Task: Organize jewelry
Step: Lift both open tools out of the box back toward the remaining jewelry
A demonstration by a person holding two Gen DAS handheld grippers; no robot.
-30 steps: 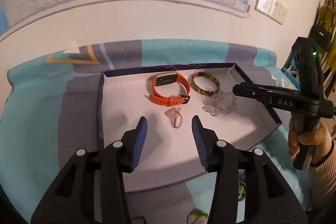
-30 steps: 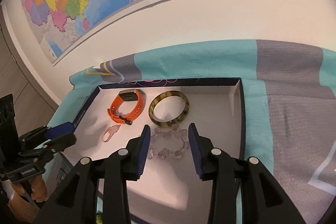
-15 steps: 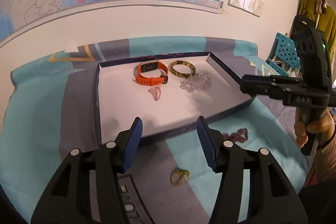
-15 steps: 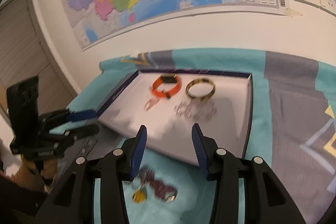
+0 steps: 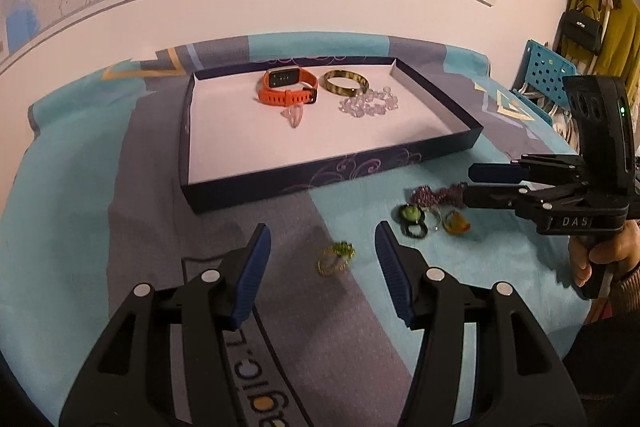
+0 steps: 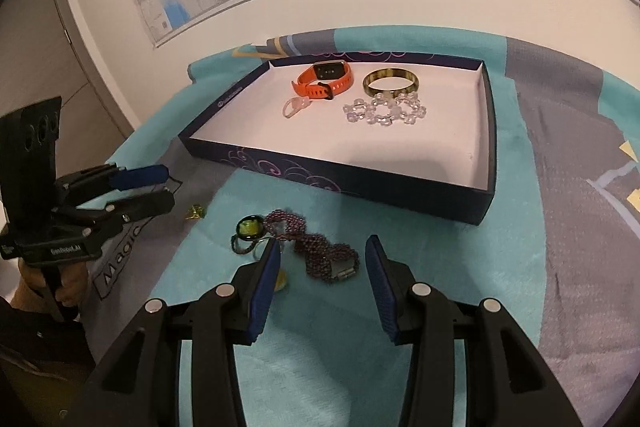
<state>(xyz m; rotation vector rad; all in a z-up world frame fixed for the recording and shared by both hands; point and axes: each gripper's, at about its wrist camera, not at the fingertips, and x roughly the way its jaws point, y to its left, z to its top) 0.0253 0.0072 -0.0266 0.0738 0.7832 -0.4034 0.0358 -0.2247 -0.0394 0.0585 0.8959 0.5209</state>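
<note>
We have both grippers out in front of the dark blue tray (image 5: pixel 280 183), which sits on the table's teal and grey cloth (image 5: pixel 80 187). Our left gripper (image 5: pixel 323 255) hangs with its fingers spread and nothing between the pads; framed in the gap, down on the cloth, lies a small gold ring with a green stone (image 5: pixel 337 259). Our right gripper (image 6: pixel 323 259) points down at the cloth too, fingers apart and gripping nothing, and the dark purple beaded bracelet (image 6: pixel 316 251) lies between and just beyond its tips, its clasp toward us. Just left of that bracelet sits a green-stone ring (image 6: pixel 249 227), touching or nearly touching the beads, with a black ring (image 6: pixel 240 246) beside it. From the left view we also pick out an amber ring (image 5: pixel 456 222) near the right gripper's tips. Inside the tray, toward its far wall, four pieces are already resting: the orange watch (image 6: pixel 325 79), the tortoiseshell bangle (image 6: pixel 391 83) to its right, the clear crystal bracelet (image 6: pixel 384 111) just in front of the bangle, and a small pink ring (image 6: pixel 295 106) in front of the watch. The near half of the tray's white floor is bare. A hand (image 5: pixel 600 259) grips the right handle at the edge of the left view.
</note>
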